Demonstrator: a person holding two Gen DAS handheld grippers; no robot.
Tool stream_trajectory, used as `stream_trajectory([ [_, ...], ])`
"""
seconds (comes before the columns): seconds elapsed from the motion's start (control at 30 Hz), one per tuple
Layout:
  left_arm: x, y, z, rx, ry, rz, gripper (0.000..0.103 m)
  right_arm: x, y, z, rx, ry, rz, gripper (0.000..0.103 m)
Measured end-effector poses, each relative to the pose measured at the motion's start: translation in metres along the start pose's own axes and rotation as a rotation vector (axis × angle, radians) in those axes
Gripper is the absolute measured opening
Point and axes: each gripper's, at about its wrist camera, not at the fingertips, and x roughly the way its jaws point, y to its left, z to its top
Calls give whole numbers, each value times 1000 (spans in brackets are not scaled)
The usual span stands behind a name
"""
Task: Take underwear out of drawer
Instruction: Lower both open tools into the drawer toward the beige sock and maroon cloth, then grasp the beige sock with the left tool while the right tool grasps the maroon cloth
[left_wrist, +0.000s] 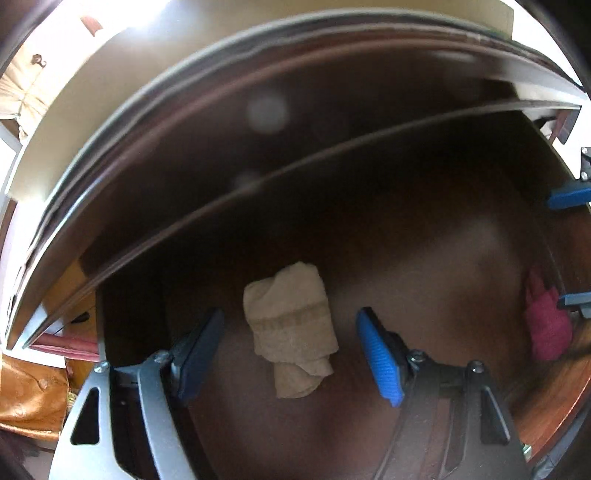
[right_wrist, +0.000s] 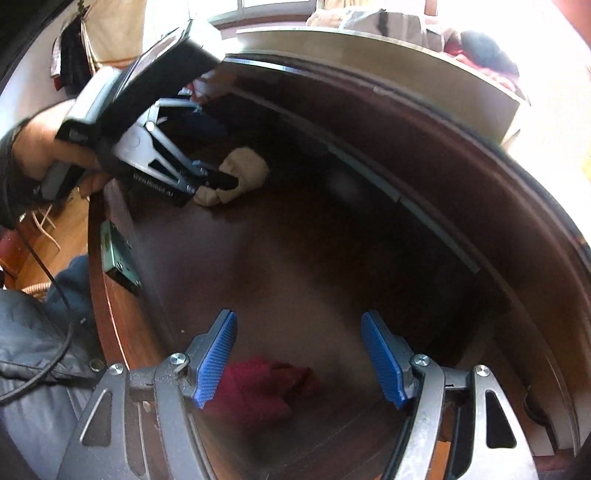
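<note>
A rolled beige underwear (left_wrist: 291, 325) lies on the dark wooden drawer floor (left_wrist: 406, 258). My left gripper (left_wrist: 290, 350) is open, with one finger on each side of the beige piece. The right wrist view shows that gripper (right_wrist: 221, 182) down at the beige underwear (right_wrist: 243, 173). A crumpled red underwear (right_wrist: 258, 387) lies low between the fingers of my open right gripper (right_wrist: 299, 356). The red piece (left_wrist: 546, 325) also shows at the right edge of the left wrist view, beside the right gripper's blue fingertips (left_wrist: 569, 197).
The drawer's back wall and grey rim (left_wrist: 184, 221) curve above the clothes. The drawer's left side wall (right_wrist: 110, 295) carries a green metal fitting (right_wrist: 118, 258). A dark jacket and a cable (right_wrist: 37, 350) lie outside on the left.
</note>
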Motion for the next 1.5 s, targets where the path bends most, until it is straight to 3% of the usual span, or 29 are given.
stream_trajectory([
  [0.2, 17, -6, 6, 39, 92, -30, 75, 18, 2, 5, -25, 87, -4, 71],
  [0.4, 30, -12, 14, 60, 152, -53, 67, 34, -1, 8, -52, 195, 6, 71],
  [0.53, 33, -11, 18, 60, 168, -51, 67, 44, 7, 12, -85, 237, 4, 71],
  [0.6, 33, -15, 20, 60, 172, -51, 67, 48, 13, 14, -118, 256, 13, 65],
  [0.87, 37, -21, 25, 82, 181, -42, 63, 45, 30, 17, -249, 302, 23, 56],
  [1.27, 47, -33, 31, 100, 201, -50, 63, 60, 30, 11, -351, 426, 41, 53],
  [1.5, 50, -24, 29, 95, 204, -64, 63, 81, 35, 16, -372, 465, 86, 40],
])
